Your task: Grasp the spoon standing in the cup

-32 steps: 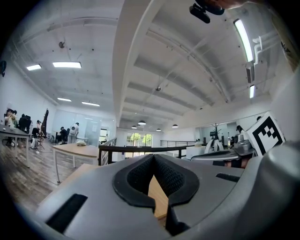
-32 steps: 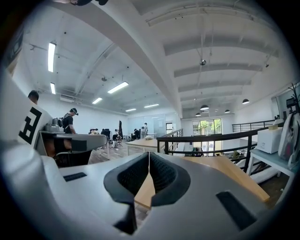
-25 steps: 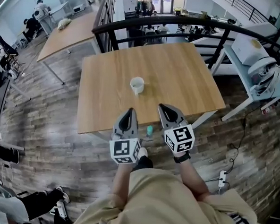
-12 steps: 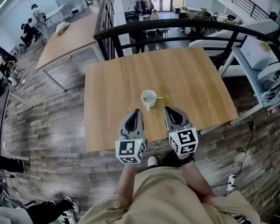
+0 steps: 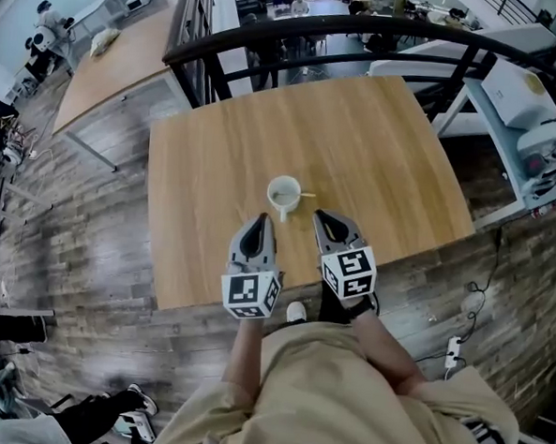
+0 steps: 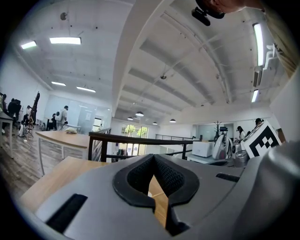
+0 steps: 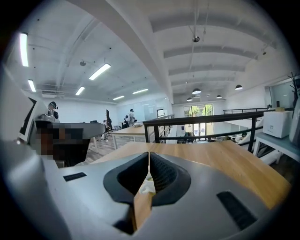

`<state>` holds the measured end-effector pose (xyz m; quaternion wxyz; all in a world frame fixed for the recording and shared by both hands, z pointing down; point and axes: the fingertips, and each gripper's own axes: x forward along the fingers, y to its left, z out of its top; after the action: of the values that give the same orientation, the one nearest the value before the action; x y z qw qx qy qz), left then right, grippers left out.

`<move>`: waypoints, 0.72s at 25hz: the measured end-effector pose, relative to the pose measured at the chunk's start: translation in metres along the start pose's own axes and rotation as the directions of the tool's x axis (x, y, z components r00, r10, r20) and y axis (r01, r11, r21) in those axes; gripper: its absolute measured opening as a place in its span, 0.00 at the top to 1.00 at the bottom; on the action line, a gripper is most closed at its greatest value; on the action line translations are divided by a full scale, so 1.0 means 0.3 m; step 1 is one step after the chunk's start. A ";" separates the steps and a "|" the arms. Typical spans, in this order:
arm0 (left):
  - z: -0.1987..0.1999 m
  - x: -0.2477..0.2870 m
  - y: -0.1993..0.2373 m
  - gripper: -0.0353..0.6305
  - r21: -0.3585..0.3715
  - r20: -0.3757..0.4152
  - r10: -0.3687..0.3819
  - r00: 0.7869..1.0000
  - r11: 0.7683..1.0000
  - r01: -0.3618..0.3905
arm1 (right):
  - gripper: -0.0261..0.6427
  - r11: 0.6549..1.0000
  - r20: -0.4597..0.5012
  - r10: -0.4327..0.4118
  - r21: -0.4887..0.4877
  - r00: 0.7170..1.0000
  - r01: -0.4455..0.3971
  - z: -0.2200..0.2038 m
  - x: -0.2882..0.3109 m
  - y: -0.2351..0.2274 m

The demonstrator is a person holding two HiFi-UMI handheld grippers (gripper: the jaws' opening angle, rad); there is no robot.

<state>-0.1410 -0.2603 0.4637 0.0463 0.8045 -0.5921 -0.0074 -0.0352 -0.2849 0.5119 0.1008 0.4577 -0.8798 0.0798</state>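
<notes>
A white cup (image 5: 283, 196) stands on the wooden table (image 5: 377, 138), a little in from its near edge. The spoon (image 5: 307, 195) in it is thin, and its handle sticks out to the right over the rim. My left gripper (image 5: 260, 219) is shut and empty, with its tips just short of the cup on the near side. My right gripper (image 5: 322, 213) is also shut and empty, to the right of the cup and near the spoon handle. In the right gripper view a sliver of the white cup (image 7: 147, 185) shows low between the closed jaws (image 7: 149, 153). The left gripper view shows closed jaws (image 6: 153, 157) and the ceiling.
A black railing (image 5: 299, 30) runs behind the table. Another long wooden table (image 5: 109, 65) stands at the far left, with people near it. At the right is a white desk (image 5: 511, 90) with machines. A power strip (image 5: 454, 346) and cables lie on the floor at the right.
The person has stepped up to the table. Both grippers, still shut, have gone from over the floor before the table to over its near edge, close to the cup.
</notes>
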 end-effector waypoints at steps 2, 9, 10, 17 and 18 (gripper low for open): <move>-0.036 0.044 0.010 0.93 -0.002 -0.018 0.009 1.000 1.000 -0.009 | 0.94 1.000 -0.036 0.001 0.027 0.999 0.000 -0.056 0.036 -0.035; -0.147 0.134 0.026 0.93 -0.024 -0.080 0.020 0.997 0.999 -0.022 | 0.94 0.987 -0.172 0.052 0.158 0.984 -0.025 -0.274 0.158 -0.089; -0.158 0.147 0.031 0.93 -0.027 -0.086 0.023 0.996 0.999 -0.025 | 0.94 0.983 -0.187 0.070 0.183 0.980 -0.035 -0.299 0.177 -0.088; -0.212 0.239 0.076 0.93 -0.051 -0.113 0.034 0.993 0.998 -0.040 | 0.93 0.970 -0.228 0.108 0.238 0.968 -0.052 -0.378 0.306 -0.109; -0.221 0.252 0.085 0.93 -0.054 -0.119 0.036 0.992 0.998 -0.043 | 0.90 0.968 -0.235 0.113 0.243 0.966 -0.054 -0.387 0.324 -0.111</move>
<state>-0.1383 -0.3356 0.5351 0.1039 0.7900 -0.6038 0.0243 -0.0503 -0.3537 0.6501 0.1511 0.4153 -0.8633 0.2437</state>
